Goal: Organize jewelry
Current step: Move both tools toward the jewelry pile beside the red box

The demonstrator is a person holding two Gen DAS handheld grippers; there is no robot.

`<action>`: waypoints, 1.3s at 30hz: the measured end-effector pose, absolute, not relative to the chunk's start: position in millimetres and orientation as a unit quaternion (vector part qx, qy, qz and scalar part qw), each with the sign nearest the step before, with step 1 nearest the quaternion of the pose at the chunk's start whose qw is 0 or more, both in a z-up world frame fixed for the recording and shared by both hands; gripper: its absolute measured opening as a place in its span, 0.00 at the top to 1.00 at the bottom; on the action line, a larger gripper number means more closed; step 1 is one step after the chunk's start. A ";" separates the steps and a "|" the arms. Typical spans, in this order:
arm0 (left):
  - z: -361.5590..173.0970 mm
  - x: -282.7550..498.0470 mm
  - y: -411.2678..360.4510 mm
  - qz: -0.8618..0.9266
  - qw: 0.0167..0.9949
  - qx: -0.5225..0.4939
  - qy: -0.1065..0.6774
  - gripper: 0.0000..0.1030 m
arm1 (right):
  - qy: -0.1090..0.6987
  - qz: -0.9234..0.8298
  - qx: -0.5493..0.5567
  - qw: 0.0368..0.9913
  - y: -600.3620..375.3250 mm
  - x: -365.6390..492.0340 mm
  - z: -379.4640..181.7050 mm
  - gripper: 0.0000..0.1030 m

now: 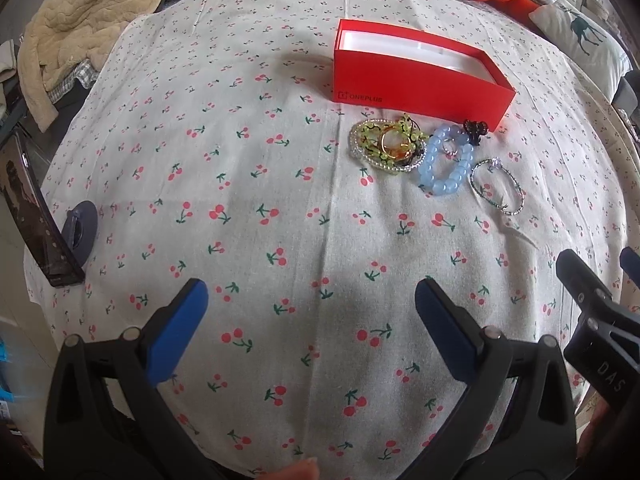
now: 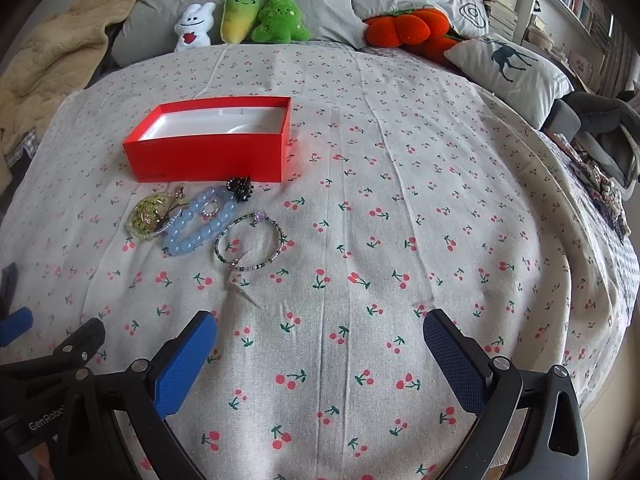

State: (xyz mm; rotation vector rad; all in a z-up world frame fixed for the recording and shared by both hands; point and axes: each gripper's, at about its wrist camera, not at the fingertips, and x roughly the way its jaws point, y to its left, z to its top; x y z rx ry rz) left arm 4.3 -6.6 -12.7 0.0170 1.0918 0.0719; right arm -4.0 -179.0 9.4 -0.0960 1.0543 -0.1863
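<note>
An open red box (image 1: 416, 80) (image 2: 208, 156) with a white inside lies on the cherry-print sheet. In front of it lie a tangle of green and gold bracelets (image 1: 386, 144) (image 2: 154, 212), a blue bead bracelet (image 1: 446, 166) (image 2: 196, 228) with a small ring (image 2: 210, 209) inside it, a black hair clip (image 1: 476, 129) (image 2: 241, 189) and a thin beaded bracelet (image 1: 498, 186) (image 2: 250, 246). My left gripper (image 1: 312, 304) is open and empty, well short of the jewelry. My right gripper (image 2: 320, 334) is open and empty, to the right of it.
Plush toys (image 2: 244, 18), an orange plush (image 2: 408, 28) and pillows (image 2: 508, 68) line the far edge of the bed. A beige blanket (image 1: 80, 28) lies at the back left. A dark phone (image 1: 32, 216) and a blue disc (image 1: 82, 232) sit at the left edge.
</note>
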 end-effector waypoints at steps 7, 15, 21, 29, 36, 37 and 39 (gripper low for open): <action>-23.0 22.1 -7.1 -0.007 0.846 0.017 0.532 0.00 | 0.521 -0.063 -0.017 0.851 -189.9 9.9 -0.6 0.00; -27.8 41.2 -4.2 -0.007 0.853 0.023 0.522 0.00 | 0.516 -0.033 0.006 0.856 -197.7 31.9 -14.2 0.00; -27.5 57.0 -0.8 -0.016 0.859 0.013 0.511 0.00 | 0.513 -0.028 0.040 0.857 -202.1 45.9 -20.0 0.00; -29.2 72.4 5.5 -0.035 0.868 0.022 0.494 0.00 | 0.501 0.021 0.001 0.865 -180.5 50.3 -28.8 0.00; -22.0 81.8 15.1 -0.051 0.866 -0.021 0.497 0.07 | 0.474 0.014 0.034 0.880 -189.3 52.1 -22.6 0.05; -21.2 84.1 14.5 -0.050 0.867 -0.022 0.496 0.12 | 0.473 0.010 0.040 0.880 -192.1 53.6 -21.7 0.10; -22.8 88.3 9.7 -0.048 0.866 -0.009 0.498 0.26 | 0.474 0.005 0.051 0.879 -196.6 56.3 -22.9 0.19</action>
